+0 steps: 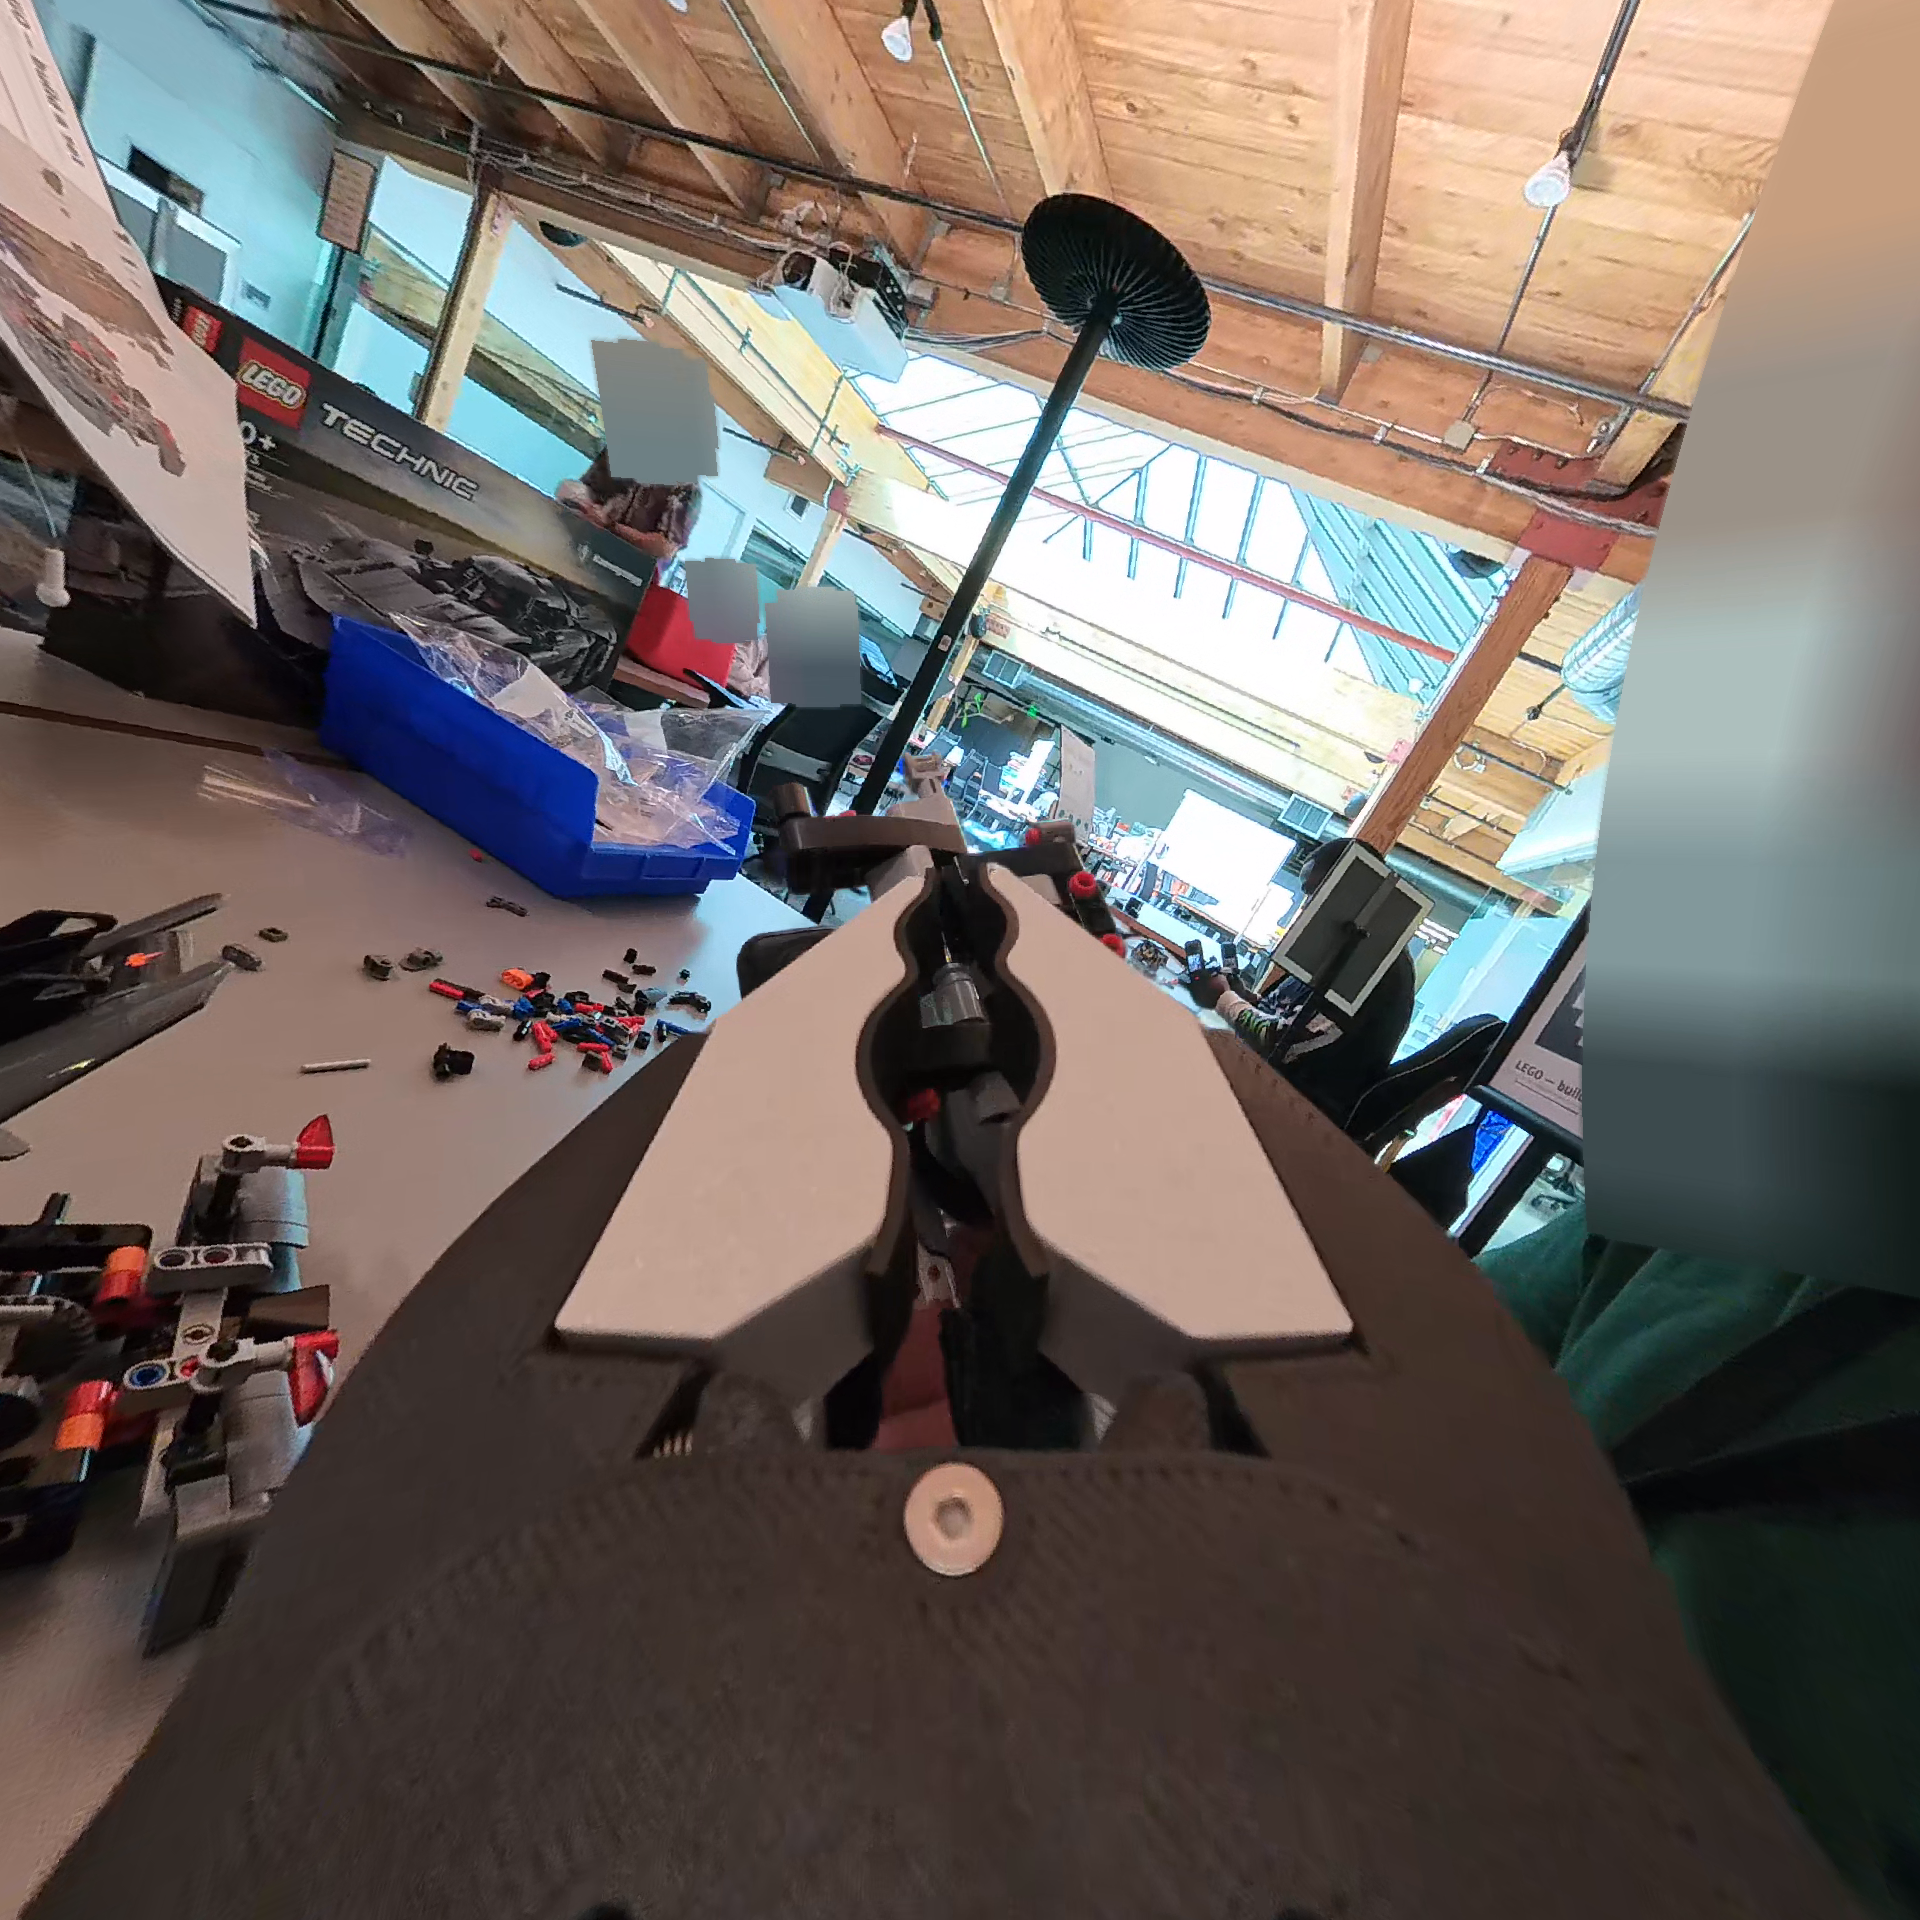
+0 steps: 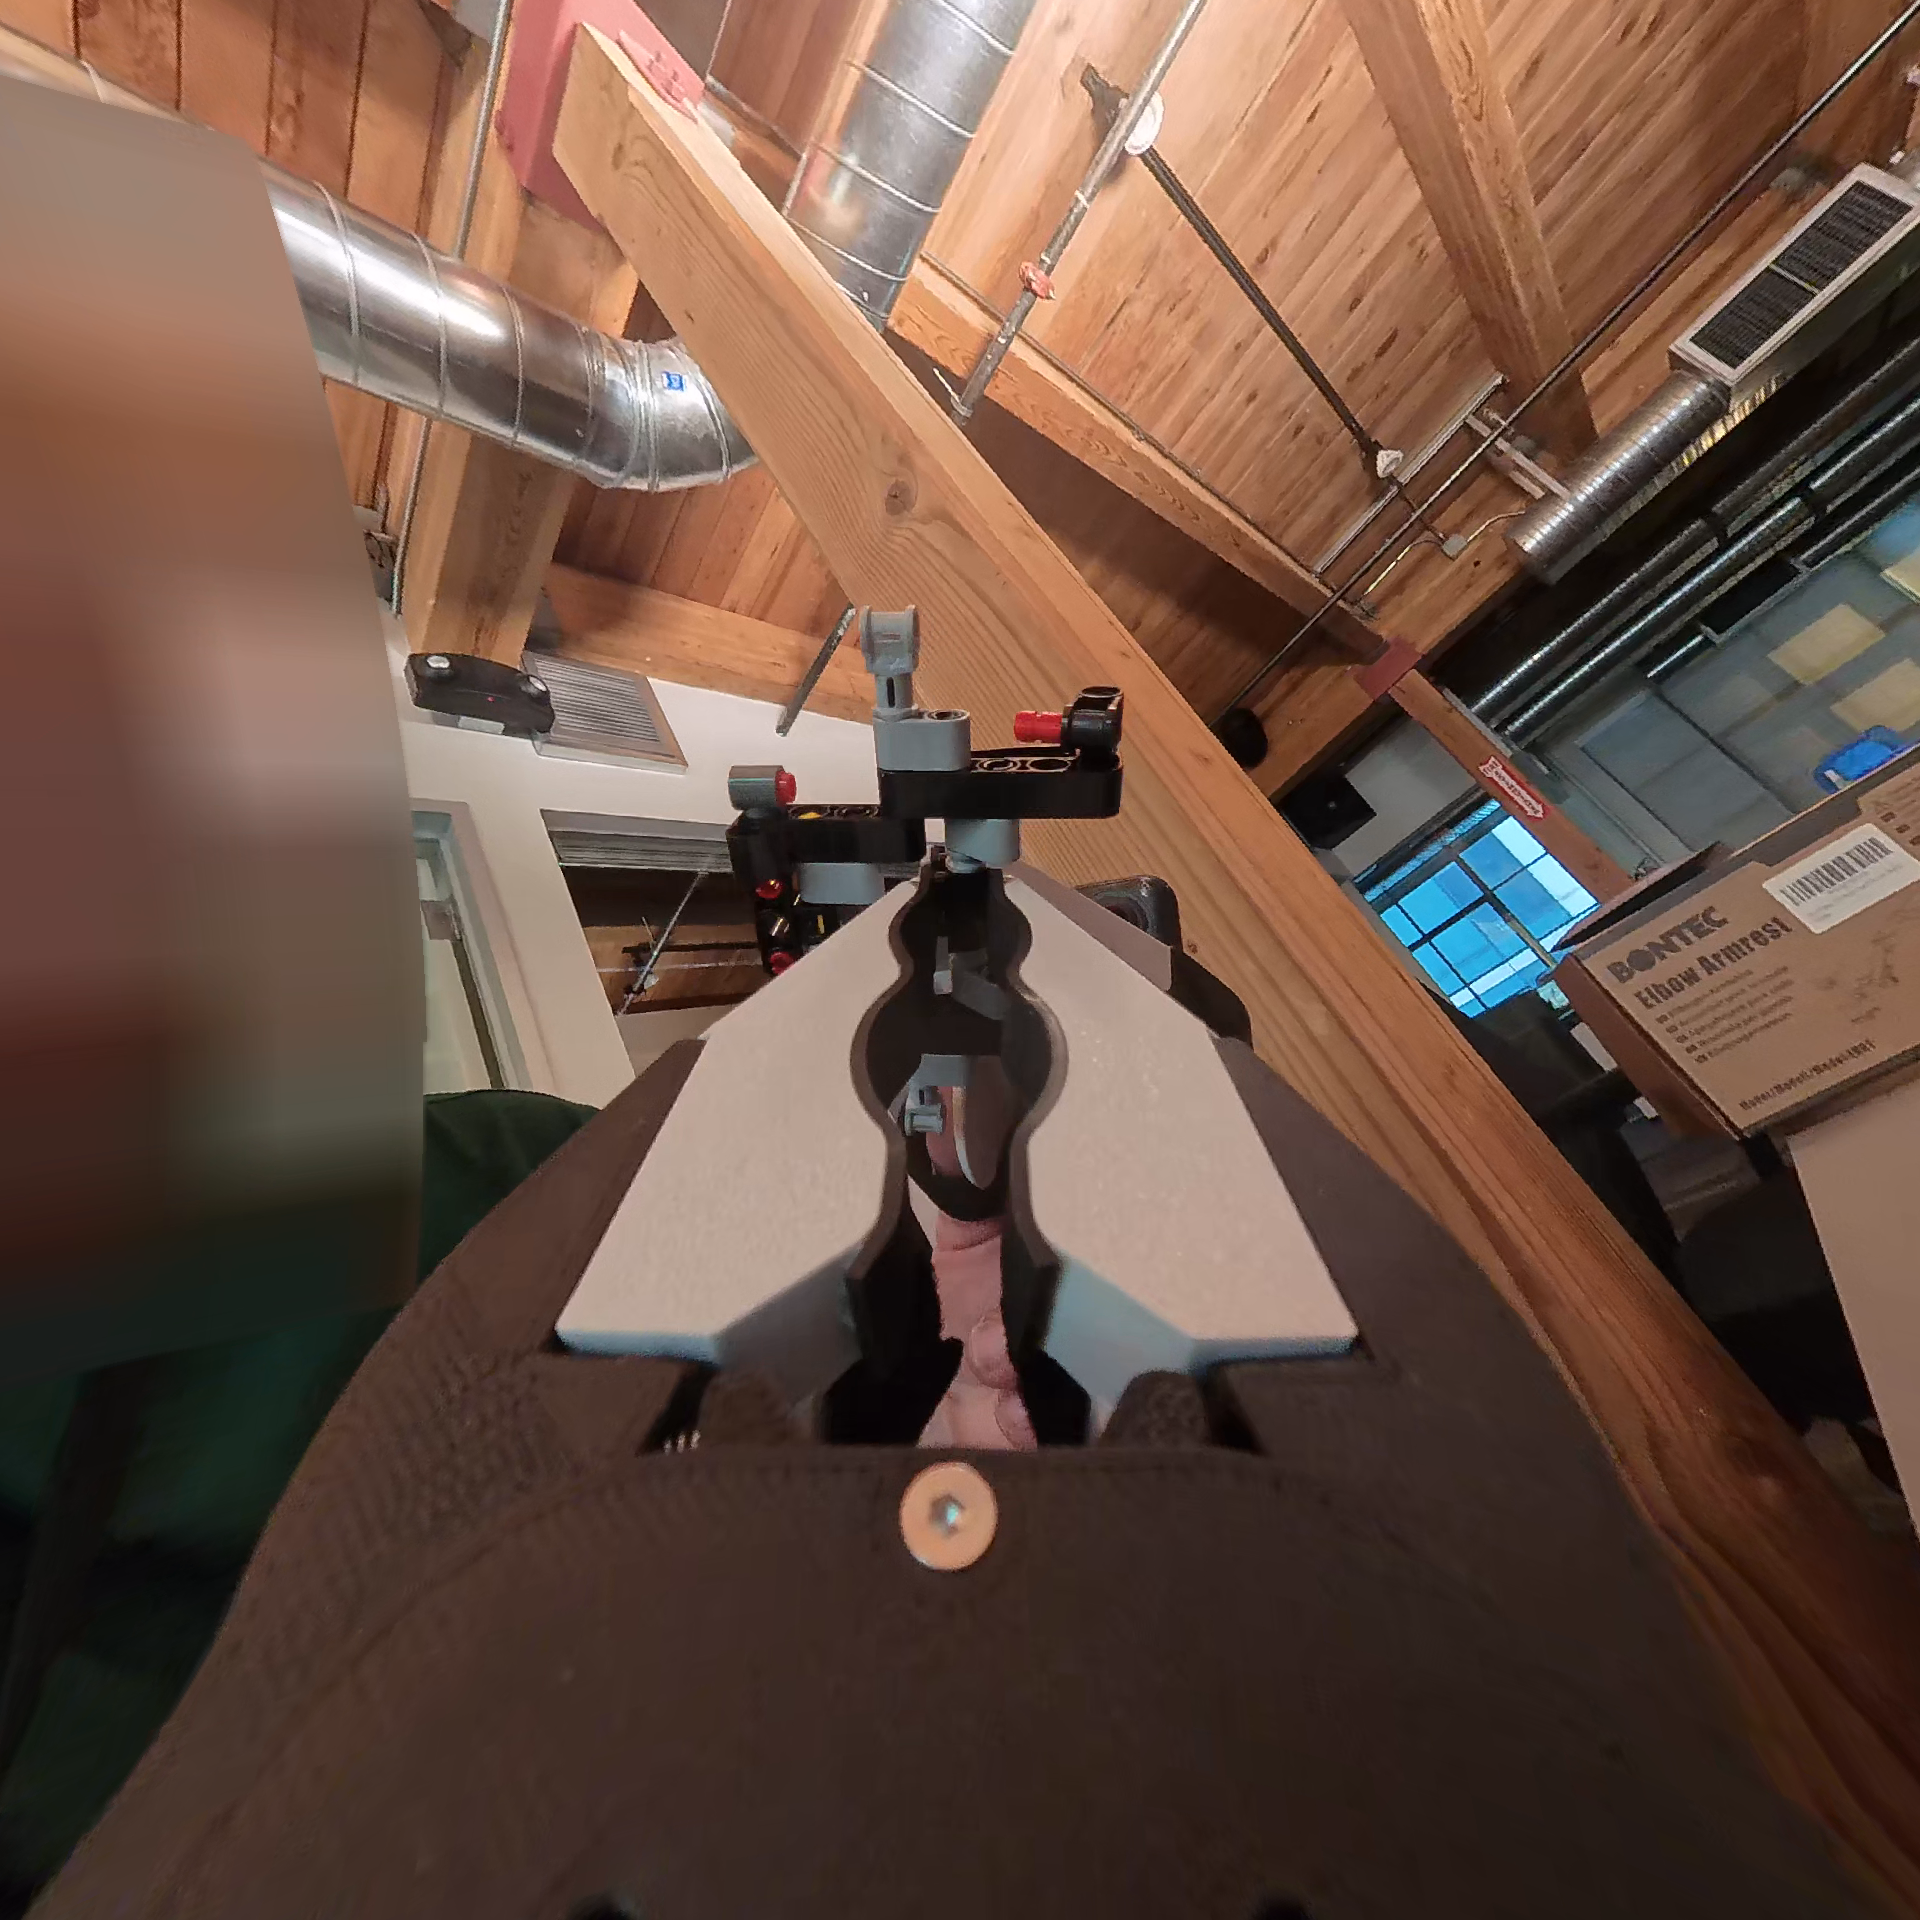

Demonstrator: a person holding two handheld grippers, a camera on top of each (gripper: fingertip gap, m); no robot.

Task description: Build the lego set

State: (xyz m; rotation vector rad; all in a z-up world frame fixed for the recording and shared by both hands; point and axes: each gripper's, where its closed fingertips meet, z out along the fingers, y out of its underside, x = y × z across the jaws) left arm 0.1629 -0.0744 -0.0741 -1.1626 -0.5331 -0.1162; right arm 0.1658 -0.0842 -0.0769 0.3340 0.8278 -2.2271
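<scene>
My left gripper (image 1: 951,878) is raised off the table and shut on a small lego subassembly (image 1: 873,831) of black beams, grey connectors and red pins. Parts of it sit between the fingers. My right gripper (image 2: 956,873) is also raised and shut on a lego subassembly (image 2: 997,774) of the same kind: black beams, grey connectors, red pins, a grey axle piece on top. I cannot tell for certain that both hold one assembly. A larger part-built model (image 1: 177,1340) lies on the grey table (image 1: 187,831) at lower left. Loose small pieces (image 1: 561,1013) are scattered mid-table.
A blue bin (image 1: 468,758) with clear plastic bags stands at the back of the table, in front of the set's box (image 1: 416,499). An instruction sheet (image 1: 104,312) leans at far left. Black panel parts (image 1: 94,977) lie at left. A cardboard box (image 2: 1745,966) is at right. Left and right tips are no more than a few centimetres apart.
</scene>
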